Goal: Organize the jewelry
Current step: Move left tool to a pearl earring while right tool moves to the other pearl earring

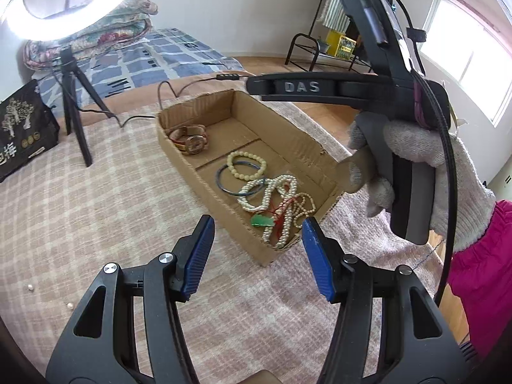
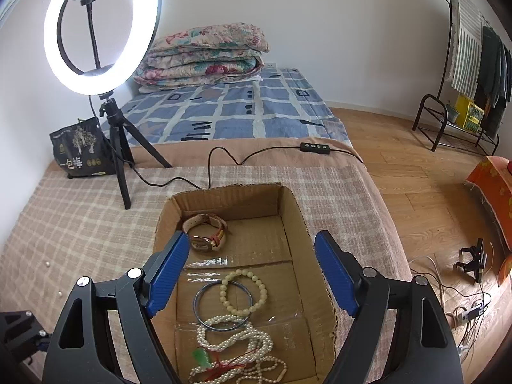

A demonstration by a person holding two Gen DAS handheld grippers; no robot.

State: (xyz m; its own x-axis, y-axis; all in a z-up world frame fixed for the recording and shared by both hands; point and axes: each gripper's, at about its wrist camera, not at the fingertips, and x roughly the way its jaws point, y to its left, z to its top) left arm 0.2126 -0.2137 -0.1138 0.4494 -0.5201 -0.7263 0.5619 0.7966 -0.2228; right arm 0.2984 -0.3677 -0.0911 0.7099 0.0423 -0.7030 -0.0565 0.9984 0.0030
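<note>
An open cardboard box (image 1: pixel 288 134) (image 2: pixel 294 211) lies on the checked blanket. Its far half holds a wristwatch (image 1: pixel 190 139) (image 2: pixel 206 233). The near half holds a cream bead bracelet (image 1: pixel 231 160) (image 2: pixel 224 291), a blue bangle (image 1: pixel 220 179) (image 2: pixel 196 304), a tangled pearl necklace (image 1: pixel 278 188) (image 2: pixel 236 339) and a green pendant (image 1: pixel 262 220) (image 2: pixel 201 356) on red cord. My left gripper (image 1: pixel 257 224) hangs open just before the box's near corner, holding nothing. My right gripper (image 2: pixel 252 238) is open above the box, empty; a gloved hand (image 1: pixel 416 147) holds it.
A ring light on a tripod (image 2: pixel 99 28) and a black bag (image 2: pixel 81 150) stand at the back left. Its cable with a controller (image 2: pixel 315 146) runs behind the box. Loose pearls (image 1: pixel 30 288) lie on the blanket (image 1: pixel 96 208). The bed edge drops to wooden floor on the right.
</note>
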